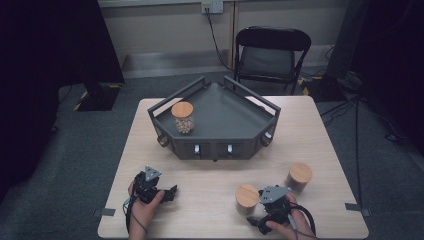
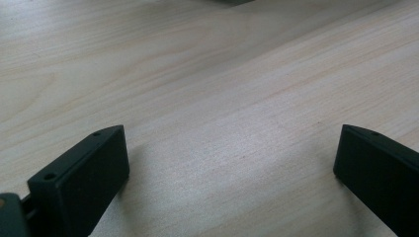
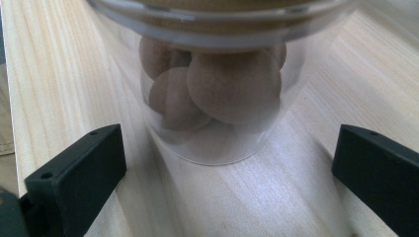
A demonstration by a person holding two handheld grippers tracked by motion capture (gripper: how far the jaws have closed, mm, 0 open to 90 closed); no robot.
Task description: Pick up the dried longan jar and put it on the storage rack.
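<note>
Right gripper view: right gripper (image 3: pixel 227 173) fingers spread, clear jar (image 3: pixel 217 89) just ahead at 12 o'clock, untouched. Left gripper (image 2: pixel 232 173) fingers spread over bare worktop (image 2: pixel 197 74).

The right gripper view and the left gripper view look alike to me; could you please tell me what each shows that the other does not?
Right gripper view alone: a clear glass jar holding round brown balls, standing between the wide-open jaws but touching neither. Left gripper view alone: a dark corner of something at the top edge, too little to identify. Both: the pale wooden table and two black jaws spread apart.
</note>
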